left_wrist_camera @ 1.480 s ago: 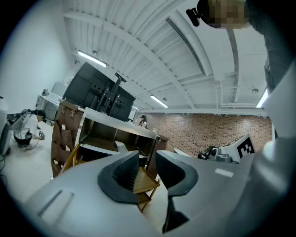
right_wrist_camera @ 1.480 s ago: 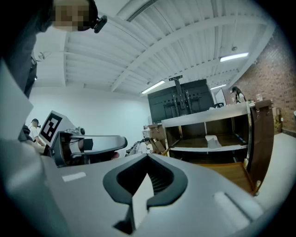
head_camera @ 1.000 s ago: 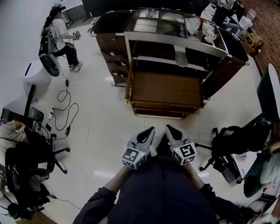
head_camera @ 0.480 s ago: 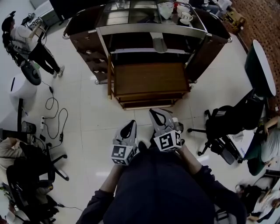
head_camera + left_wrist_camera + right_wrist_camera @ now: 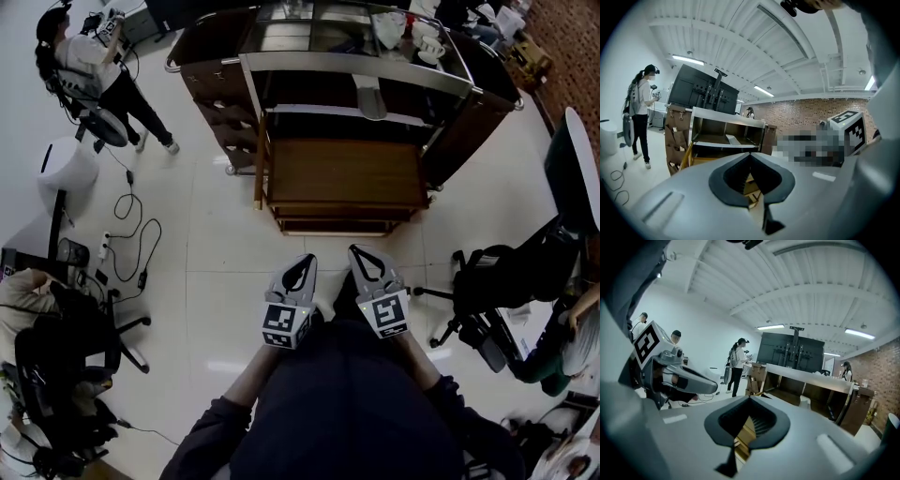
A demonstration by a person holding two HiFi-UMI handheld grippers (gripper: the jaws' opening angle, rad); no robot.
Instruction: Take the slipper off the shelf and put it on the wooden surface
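One pale slipper (image 5: pixel 372 99) on the cart's shelf (image 5: pixel 309 112), wooden surface (image 5: pixel 345 173) jutting below, open floor (image 5: pixel 225 246) before its front edge, left gripper (image 5: pixel 306 260) and right gripper (image 5: pixel 362 254) well back, both with jaws together, empty

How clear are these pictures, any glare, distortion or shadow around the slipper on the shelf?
Head view: fisheye bends the shelf unit; the slipper sits in shadow; the floor shows soft glare. Left gripper view: dark round edges, one mosaic patch. Right gripper view: dark round edges, bright ceiling lights.
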